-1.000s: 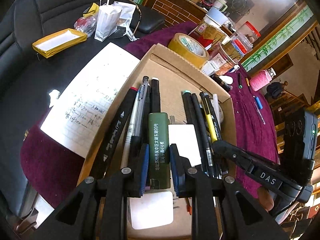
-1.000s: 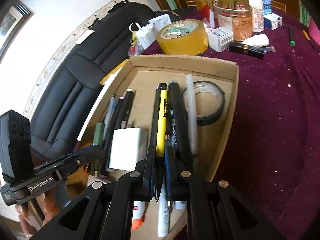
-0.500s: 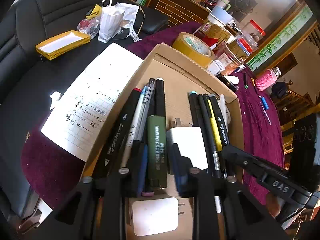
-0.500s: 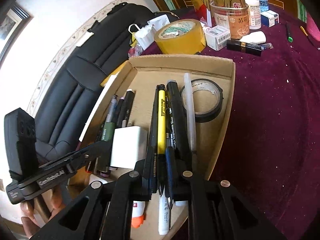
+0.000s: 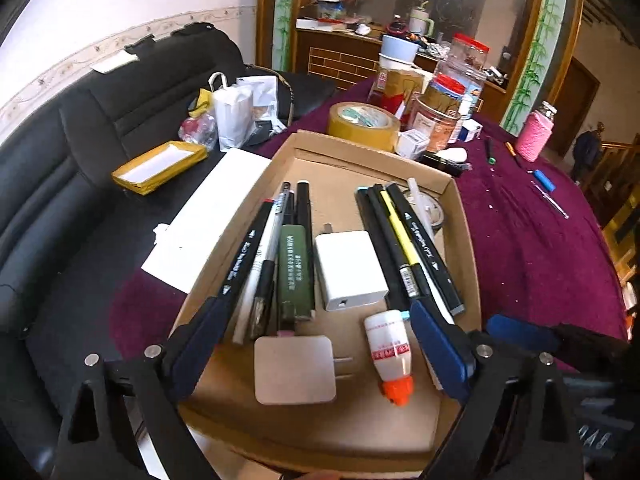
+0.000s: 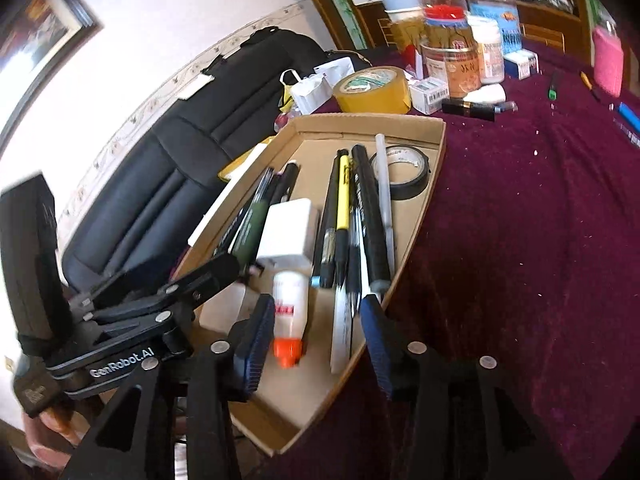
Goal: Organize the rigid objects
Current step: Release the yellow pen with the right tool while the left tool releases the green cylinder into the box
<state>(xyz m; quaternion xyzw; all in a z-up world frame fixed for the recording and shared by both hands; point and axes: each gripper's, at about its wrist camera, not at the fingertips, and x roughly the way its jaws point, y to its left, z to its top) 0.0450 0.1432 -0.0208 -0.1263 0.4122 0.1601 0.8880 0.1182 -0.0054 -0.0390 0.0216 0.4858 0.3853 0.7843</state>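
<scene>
Left wrist view:
Left tongs [image 5: 320, 344]: jaws have just been opening, now standing released and wide above the cardboard tray [image 5: 466, 220]; nothing between them.
Green lighter [image 5: 296, 272]: lying in the tray beside the white charger [image 5: 348, 268].

Right wrist view:
Right tongs [image 6: 316, 332]: jaws have just been opening; gripping nothing.
Pens [image 6: 356, 216]: lying in the tray.
Risk: a low pad is likely catching the correction bottle [image 6: 290, 312] and scattering the rows.
</scene>
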